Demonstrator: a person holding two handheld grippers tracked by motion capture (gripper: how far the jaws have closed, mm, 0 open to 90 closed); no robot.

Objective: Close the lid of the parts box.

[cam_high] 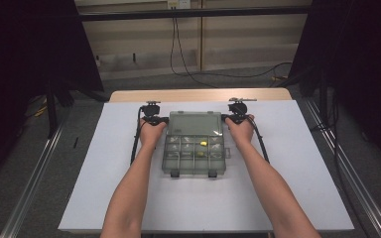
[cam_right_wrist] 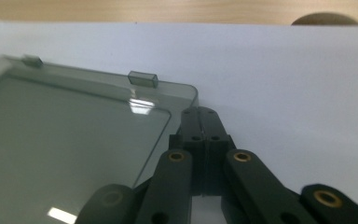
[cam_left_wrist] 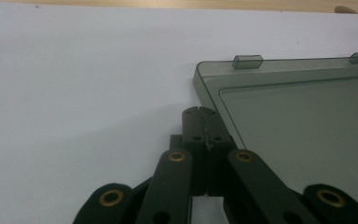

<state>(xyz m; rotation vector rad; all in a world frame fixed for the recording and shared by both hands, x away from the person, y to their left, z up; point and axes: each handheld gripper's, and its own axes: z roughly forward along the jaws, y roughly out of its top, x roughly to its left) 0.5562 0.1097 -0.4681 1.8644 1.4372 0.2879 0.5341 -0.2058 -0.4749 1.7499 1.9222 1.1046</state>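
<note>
A smoky clear compartment box (cam_high: 194, 161) lies on the white sheet with its lid (cam_high: 194, 124) folded back flat behind it. Some compartments hold small pieces, two of them yellow (cam_high: 203, 143). My left gripper (cam_high: 155, 119) sits at the lid's left edge, my right gripper (cam_high: 235, 118) at its right edge. In the left gripper view the jaws are shut (cam_left_wrist: 199, 112) with nothing between them, their tips against the lid's (cam_left_wrist: 298, 121) corner edge. In the right gripper view the jaws are likewise shut (cam_right_wrist: 199, 112) beside the lid's (cam_right_wrist: 65, 140) rounded corner. Small latch tabs (cam_right_wrist: 143, 78) stand on the lid's far rim.
A white sheet (cam_high: 104, 188) covers the table, with a strip of wood (cam_high: 198, 95) at its far edge. Two dark latches (cam_high: 175, 173) sit on the box's near side. Black curtains flank the table, and cables run on the floor behind.
</note>
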